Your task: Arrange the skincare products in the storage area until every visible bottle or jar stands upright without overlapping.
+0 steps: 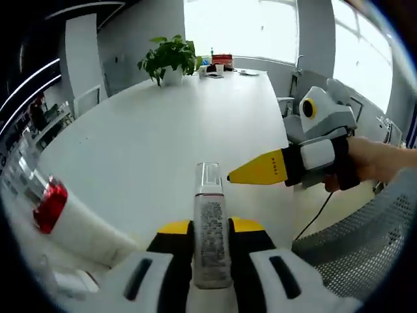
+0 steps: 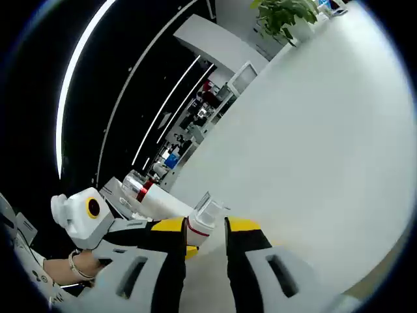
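My left gripper (image 1: pixel 210 229) is shut on a slim bottle (image 1: pixel 209 195) with a clear cap and a printed label, which points forward over the white table (image 1: pixel 163 137). From the right, my right gripper (image 1: pixel 232 177) comes in with its yellow tip just beside the cap, held by a hand (image 1: pixel 378 163). In the right gripper view, my right gripper (image 2: pixel 207 225) has its jaws apart, and the clear-capped slim bottle (image 2: pixel 210 212) sits just ahead of the gap. A white bottle with a red band (image 1: pixel 52 207) lies on its side at the left, and the same white bottle (image 2: pixel 151 195) lies behind the slim one.
A potted plant (image 1: pixel 171 57) and small items stand at the table's far end. A grey mesh chair (image 1: pixel 365 248) is at the right, off the table edge. The plant (image 2: pixel 283 16) also appears at the top of the right gripper view.
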A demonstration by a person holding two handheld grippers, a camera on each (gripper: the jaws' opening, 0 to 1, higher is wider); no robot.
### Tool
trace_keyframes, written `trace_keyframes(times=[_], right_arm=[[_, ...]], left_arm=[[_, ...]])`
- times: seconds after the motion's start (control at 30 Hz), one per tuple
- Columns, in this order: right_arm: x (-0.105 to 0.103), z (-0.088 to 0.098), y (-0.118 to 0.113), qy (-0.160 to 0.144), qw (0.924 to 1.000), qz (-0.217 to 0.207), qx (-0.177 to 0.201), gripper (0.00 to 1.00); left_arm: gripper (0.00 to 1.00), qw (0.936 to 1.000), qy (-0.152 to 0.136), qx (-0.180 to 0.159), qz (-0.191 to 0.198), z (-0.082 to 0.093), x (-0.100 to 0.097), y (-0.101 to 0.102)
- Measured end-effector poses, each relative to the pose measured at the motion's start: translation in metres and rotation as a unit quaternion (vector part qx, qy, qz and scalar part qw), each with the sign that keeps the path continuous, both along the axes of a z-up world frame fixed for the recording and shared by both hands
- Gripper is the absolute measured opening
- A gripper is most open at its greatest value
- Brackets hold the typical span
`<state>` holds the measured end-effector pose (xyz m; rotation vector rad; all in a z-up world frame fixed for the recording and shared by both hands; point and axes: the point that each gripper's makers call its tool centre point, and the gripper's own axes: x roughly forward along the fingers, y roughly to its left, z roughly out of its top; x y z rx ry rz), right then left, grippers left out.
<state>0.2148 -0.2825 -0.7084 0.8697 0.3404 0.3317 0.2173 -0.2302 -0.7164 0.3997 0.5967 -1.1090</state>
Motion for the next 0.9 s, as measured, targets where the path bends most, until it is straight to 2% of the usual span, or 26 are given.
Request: trace_keyframes(times=[0.07, 0.13, 0.2, 0.3, 0.43, 0.53, 0.6, 0.67, 0.77, 0.87, 0.9], right_arm=[[0.004, 0.004, 0.005, 0.0, 0.9998, 0.004, 0.02, 0.28], [0.01, 0.011, 0.004, 0.004, 0.998, -0.006, 0.063, 0.26], [0.016, 0.015, 0.0, 0.0, 0.9973, -0.015, 0.071, 0.22], [0.018, 0.02, 0.014, -0.001, 0.9964, 0.004, 0.085, 0.22], [0.018, 0.027, 0.024, 0.0, 0.9936, 0.018, 0.112, 0.2], [0.019, 0.035, 0.031, -0.002, 0.9935, 0.02, 0.112, 0.19], [0.019, 0.039, 0.035, -0.003, 0.9947, 0.025, 0.1, 0.18], [0.018, 0.04, 0.039, -0.007, 0.9981, 0.034, 0.051, 0.18], [0.018, 0.049, 0.047, -0.023, 0.9986, 0.045, -0.015, 0.18], [0.018, 0.056, 0.054, -0.042, 0.9935, 0.058, -0.089, 0.18], [0.019, 0.059, 0.057, -0.051, 0.9894, 0.065, -0.12, 0.18]], left_arm=[[0.17, 1.0, -0.006, -0.005, -0.001, 0.006, -0.003, 0.003], [0.17, 0.9999, -0.013, -0.011, -0.002, 0.01, -0.005, 0.004], [0.17, 0.9997, -0.015, -0.021, -0.001, 0.015, -0.008, 0.007], [0.17, 0.9991, -0.02, -0.036, 0.004, 0.024, -0.012, 0.015], [0.17, 0.9986, -0.021, -0.047, 0.014, 0.024, -0.008, 0.018], [0.17, 0.9987, -0.015, -0.047, 0.017, 0.019, -0.009, 0.019], [0.17, 0.9988, -0.016, -0.044, 0.018, 0.013, -0.009, 0.023], [0.17, 0.9988, -0.016, -0.042, 0.022, 0.01, -0.009, 0.026], [0.17, 0.9987, -0.014, -0.042, 0.026, 0.008, -0.008, 0.028], [0.17, 0.9987, -0.018, -0.039, 0.028, 0.004, -0.004, 0.03], [0.17, 0.9987, -0.018, -0.039, 0.029, 0.003, -0.003, 0.03]])
